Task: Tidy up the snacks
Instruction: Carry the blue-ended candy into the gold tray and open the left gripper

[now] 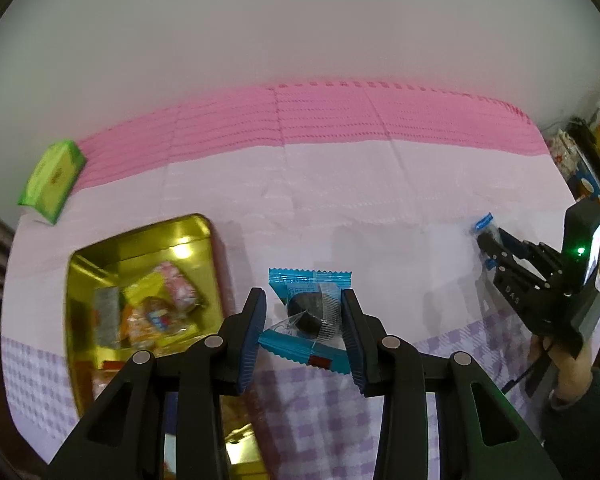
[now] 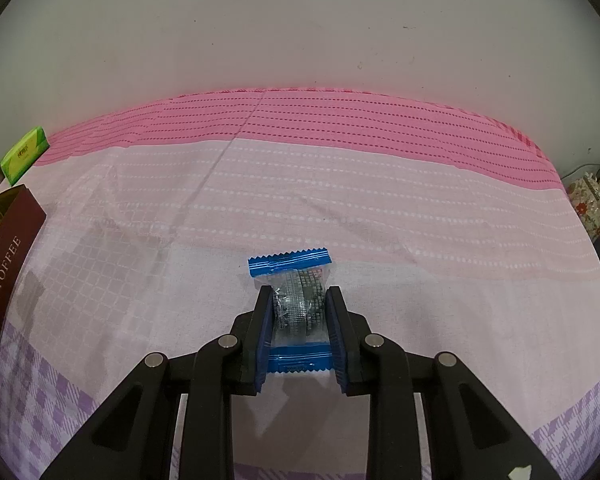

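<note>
I see a pink-banded tablecloth (image 2: 340, 208) over the table, a pale wall (image 2: 300, 32) behind — and cluttered shelves (image 1: 596, 152) (contents blurred) far right.

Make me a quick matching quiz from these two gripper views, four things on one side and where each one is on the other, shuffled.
Things:
1. gold tin
2. green packet
3. blue-ended snack with a dark round piece
4. toffee box

Places:
A. between the left gripper fingers
B. far left corner of the cloth
C. left edge of the right wrist view
D. open, holding wrapped snacks

Pairs: 1-D, 2-B, 3-A, 4-C
</note>
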The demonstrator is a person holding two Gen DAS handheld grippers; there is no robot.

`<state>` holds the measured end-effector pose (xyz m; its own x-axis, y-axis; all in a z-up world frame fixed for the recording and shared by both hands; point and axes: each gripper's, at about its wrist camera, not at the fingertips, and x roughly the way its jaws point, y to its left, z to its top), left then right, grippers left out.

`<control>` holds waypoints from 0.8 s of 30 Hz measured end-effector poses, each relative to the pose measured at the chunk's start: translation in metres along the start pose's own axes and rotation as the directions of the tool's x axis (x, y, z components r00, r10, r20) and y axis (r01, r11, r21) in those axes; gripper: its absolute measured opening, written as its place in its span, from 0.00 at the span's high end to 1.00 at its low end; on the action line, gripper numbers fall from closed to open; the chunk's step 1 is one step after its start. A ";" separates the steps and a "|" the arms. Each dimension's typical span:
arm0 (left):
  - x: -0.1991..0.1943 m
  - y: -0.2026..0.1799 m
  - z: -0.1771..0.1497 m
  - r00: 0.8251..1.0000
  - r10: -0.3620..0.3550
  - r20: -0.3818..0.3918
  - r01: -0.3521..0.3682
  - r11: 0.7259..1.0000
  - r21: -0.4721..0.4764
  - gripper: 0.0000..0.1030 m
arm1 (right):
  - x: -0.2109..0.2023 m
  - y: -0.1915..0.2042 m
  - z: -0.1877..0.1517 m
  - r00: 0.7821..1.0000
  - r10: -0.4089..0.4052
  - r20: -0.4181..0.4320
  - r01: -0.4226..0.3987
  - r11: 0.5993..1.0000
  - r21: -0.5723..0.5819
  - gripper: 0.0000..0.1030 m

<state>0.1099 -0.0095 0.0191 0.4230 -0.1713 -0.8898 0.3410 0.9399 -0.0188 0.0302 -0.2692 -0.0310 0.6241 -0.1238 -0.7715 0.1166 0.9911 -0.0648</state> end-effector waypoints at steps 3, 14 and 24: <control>-0.012 0.012 -0.003 0.999 0.031 0.018 -0.031 1.000 -0.005 0.62 | 0.000 0.000 0.000 1.000 0.000 0.000 0.000 1.000 0.000 0.76; -0.017 0.076 -0.017 0.990 0.140 -0.001 -0.139 0.986 -0.096 0.62 | 0.000 0.001 0.000 1.000 -0.005 0.000 0.005 1.000 -0.005 0.76; -0.014 0.129 -0.025 0.980 0.199 -0.013 -0.198 0.962 -0.186 0.62 | 0.000 0.001 0.000 1.000 -0.005 0.000 0.005 1.000 -0.005 0.76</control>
<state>0.1267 0.1212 0.0179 0.4717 0.0234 -0.8815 0.0882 0.9934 0.0736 0.0302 -0.2682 -0.0313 0.6238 -0.1287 -0.7709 0.1159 0.9907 -0.0716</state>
